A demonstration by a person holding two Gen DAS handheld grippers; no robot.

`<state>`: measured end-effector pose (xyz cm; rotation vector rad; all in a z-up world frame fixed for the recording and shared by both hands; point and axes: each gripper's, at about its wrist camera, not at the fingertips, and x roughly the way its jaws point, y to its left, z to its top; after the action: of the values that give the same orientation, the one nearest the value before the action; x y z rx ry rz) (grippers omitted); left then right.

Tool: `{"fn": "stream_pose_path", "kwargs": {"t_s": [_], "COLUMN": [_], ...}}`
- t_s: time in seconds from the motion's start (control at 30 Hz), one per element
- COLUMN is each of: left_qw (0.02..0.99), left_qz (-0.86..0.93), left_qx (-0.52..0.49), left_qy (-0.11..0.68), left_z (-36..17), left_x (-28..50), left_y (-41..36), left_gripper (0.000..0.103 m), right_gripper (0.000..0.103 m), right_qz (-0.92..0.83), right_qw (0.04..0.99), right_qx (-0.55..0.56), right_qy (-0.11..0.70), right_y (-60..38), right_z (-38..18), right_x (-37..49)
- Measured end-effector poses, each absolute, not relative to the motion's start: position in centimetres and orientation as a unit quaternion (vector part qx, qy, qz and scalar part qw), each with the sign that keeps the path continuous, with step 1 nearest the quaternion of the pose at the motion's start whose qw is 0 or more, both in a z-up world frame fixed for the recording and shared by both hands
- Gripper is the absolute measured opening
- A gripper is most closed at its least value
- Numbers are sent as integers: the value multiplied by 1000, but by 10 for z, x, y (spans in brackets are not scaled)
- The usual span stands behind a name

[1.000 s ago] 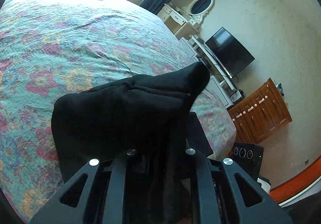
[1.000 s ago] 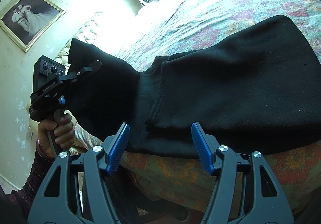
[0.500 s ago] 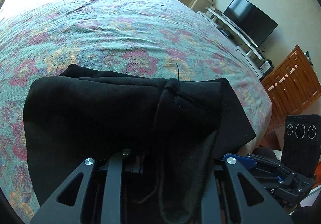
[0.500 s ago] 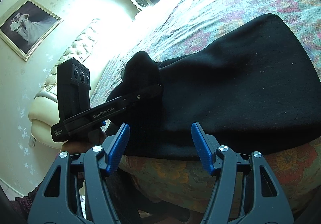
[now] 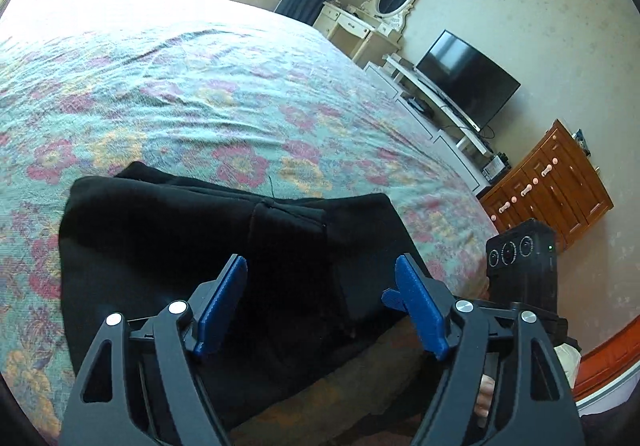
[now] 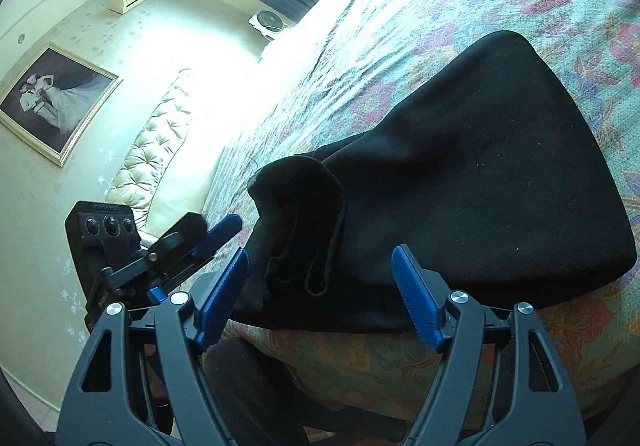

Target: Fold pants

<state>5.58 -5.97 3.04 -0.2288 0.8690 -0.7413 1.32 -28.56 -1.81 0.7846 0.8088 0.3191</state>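
Black pants (image 5: 192,246) lie folded in a thick stack on the near edge of the floral bedspread (image 5: 200,98). A loose end is laid over the top at its left side in the right wrist view (image 6: 304,214). My left gripper (image 5: 320,306) is open and empty, its blue pads just above the near edge of the pants. My right gripper (image 6: 320,294) is open and empty, also at the near edge of the pants (image 6: 480,182). The left gripper shows in the right wrist view (image 6: 216,234), open beside the loose end.
The bed fills most of both views. A TV (image 5: 468,80), white dresser with mirror (image 5: 372,26) and wooden cabinet (image 5: 556,186) stand along the far wall. A padded headboard (image 6: 156,150) and framed photo (image 6: 52,102) are at the left. The right gripper's body (image 5: 520,266) is at the bed corner.
My left gripper carried the pants end over onto the stack, then opened and let it go. The fabric now lies flat. My right gripper stayed open and nearly still.
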Motion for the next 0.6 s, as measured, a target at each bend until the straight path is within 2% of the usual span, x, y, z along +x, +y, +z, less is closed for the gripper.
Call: {"fn": "stream_pose_path", "kwargs": {"t_s": [0.17,0.33,0.53,0.57,0.6], "left_qw": [892,894,872,873,874], "left_qz": [-247,-148,-159,-166,-170], "left_qx": [-106,-144,-166,-163,-159], "left_qy": [363,398,432,429,427], "left_z": [38,-5,-39,-38,-36], "left_x": [54,69,66,66,64], "left_y": [2,62,65,62,59], "left_gripper": [77,77,77,77,77], "right_gripper": [75,76,76,74,66], "right_qz": [154,182,208,205,200], "right_qw": [829,807,786,788,791], "right_qx": [364,365,354,346,338], "right_qy": [395,428,463,467,470], "right_y": [-280,-265,-231,-227,-224], "right_z": [-20,-29,-35,-35,-35], "right_x": [23,47,72,74,73]}}
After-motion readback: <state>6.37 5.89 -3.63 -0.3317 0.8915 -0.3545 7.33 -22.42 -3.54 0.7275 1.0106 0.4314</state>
